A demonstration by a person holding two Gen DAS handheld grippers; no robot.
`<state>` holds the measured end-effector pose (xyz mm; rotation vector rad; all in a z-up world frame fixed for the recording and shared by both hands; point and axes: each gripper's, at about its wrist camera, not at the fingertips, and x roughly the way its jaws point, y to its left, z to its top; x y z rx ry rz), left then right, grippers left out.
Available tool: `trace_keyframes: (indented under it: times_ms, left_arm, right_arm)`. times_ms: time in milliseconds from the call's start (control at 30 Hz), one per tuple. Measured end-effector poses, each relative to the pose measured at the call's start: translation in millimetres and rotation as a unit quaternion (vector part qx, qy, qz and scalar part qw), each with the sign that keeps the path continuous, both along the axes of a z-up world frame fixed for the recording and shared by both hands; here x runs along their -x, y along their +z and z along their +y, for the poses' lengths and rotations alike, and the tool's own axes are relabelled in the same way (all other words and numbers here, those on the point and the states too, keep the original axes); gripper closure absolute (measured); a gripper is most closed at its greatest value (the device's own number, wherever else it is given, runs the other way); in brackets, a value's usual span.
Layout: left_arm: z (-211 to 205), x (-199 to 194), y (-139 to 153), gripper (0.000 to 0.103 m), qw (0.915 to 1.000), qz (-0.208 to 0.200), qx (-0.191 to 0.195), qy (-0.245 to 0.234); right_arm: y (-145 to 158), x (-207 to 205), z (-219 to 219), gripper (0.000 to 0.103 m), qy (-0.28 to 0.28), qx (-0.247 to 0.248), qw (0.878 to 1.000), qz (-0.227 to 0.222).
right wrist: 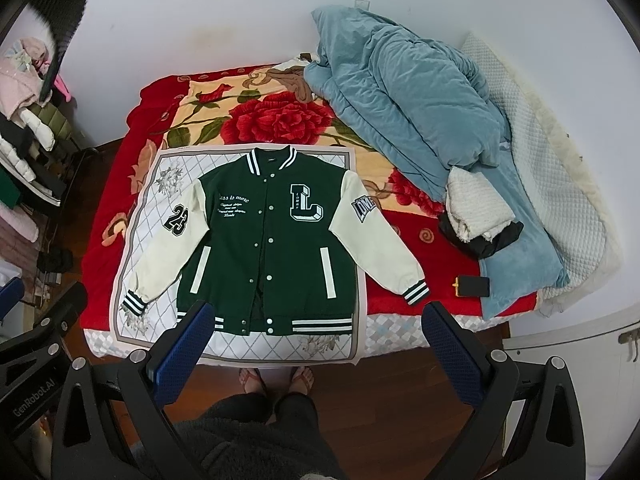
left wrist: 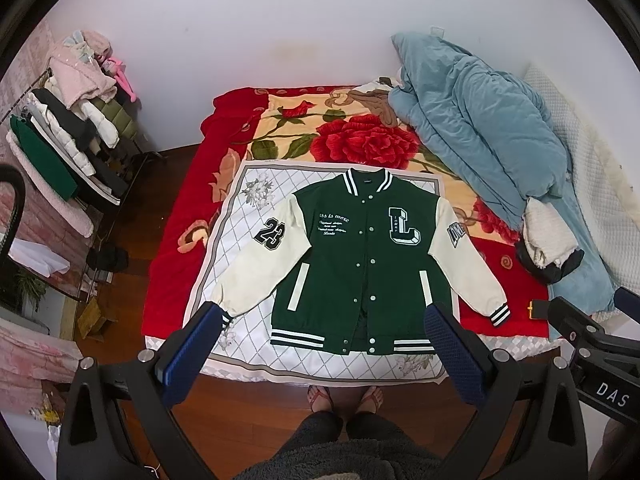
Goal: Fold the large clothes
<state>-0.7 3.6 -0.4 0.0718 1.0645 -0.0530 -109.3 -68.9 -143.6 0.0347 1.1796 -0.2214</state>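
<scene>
Your left gripper (left wrist: 324,344) and right gripper (right wrist: 316,336) both hang wide open, holding nothing. The jacket (left wrist: 364,264) lies flat mid-frame, collar pointing up, hem nearest you.

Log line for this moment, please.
phase: pre-fold | jacket: flat, face up, sleeves spread | left gripper: open, above hem | right gripper: open, above hem
</scene>
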Motion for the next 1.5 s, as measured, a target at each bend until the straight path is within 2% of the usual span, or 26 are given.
trace_keyframes:
  times_ms: [400,433,1500]
  left_arm:
    - [-10.3,3.2,10.4,0.000,1.0000,0.002,0.003,0.001]
    - [-9.3,0.7,4.3,0.000,1.0000,0.002,0.000,0.001]
    - [-10.8,0.7,5.2,0.000,1.0000,0.001,-0.001,0.001]
  right_arm:
    - [-0.5,-1.4,-1.0,0.000,0.000,0.002,1.000,0.001]
    - [-0.3,-1.1,-1.2,0.000,0.000,0.002,1.000,0.001]
    - [0.4,1.2,-1.0,0.000,0.001,0.005,1.000,0.003]
